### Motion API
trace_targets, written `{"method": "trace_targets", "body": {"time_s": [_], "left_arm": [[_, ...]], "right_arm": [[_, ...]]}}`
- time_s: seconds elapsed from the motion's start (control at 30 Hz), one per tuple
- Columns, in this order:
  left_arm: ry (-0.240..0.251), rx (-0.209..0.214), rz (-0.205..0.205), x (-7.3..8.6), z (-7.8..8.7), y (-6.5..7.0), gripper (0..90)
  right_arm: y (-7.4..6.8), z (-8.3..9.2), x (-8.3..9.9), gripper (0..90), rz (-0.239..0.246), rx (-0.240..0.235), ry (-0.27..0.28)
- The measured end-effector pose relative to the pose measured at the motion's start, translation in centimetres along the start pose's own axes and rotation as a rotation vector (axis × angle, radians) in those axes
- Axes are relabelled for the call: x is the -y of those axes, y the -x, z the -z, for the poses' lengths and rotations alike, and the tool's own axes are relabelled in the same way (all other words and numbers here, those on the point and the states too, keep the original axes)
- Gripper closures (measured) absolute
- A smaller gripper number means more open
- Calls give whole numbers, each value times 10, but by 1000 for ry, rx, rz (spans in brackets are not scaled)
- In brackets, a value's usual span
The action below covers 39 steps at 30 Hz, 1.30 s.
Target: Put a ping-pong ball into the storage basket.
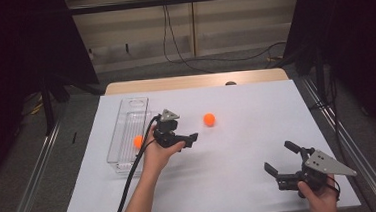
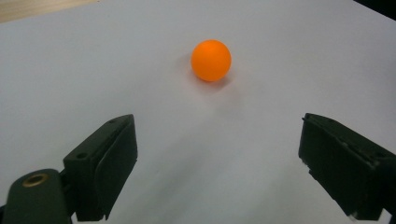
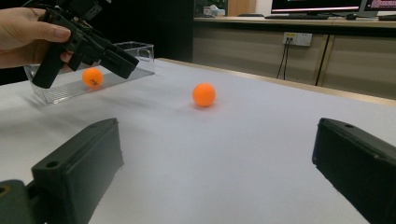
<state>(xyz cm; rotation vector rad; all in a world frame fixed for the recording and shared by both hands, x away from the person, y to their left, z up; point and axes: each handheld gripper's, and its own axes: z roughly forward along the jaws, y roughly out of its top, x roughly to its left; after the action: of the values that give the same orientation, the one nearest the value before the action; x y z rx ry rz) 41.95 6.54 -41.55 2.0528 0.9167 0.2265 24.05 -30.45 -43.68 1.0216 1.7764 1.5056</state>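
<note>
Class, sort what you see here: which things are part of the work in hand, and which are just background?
In the job: left gripper, open; orange ball on the table; clear box; ball in the box.

Background: right gripper, open and apart; wall cables; wall socket.

The person's left hand (image 1: 155,156) is covering part of the small orange ball (image 1: 138,141) lying in the clear plastic tray (image 1: 127,121). The right gripper's right black jaw is running off the right gripper view's edge.
</note>
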Motion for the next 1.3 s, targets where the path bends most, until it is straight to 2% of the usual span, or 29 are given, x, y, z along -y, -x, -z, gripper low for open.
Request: {"method": "trace_targets", "body": {"time_s": [0.2,0.43,1.3], "left_arm": [[-12,-2,-6,1,-7,2,118],[-1,0,1,-1,-13,5,118],[-1,-15,24,-7,-31,3,118]], "right_arm": [[1,0,0,11,-6,1,2],[1,0,0,11,-6,3,2],[1,1,0,11,-6,0,2]]}}
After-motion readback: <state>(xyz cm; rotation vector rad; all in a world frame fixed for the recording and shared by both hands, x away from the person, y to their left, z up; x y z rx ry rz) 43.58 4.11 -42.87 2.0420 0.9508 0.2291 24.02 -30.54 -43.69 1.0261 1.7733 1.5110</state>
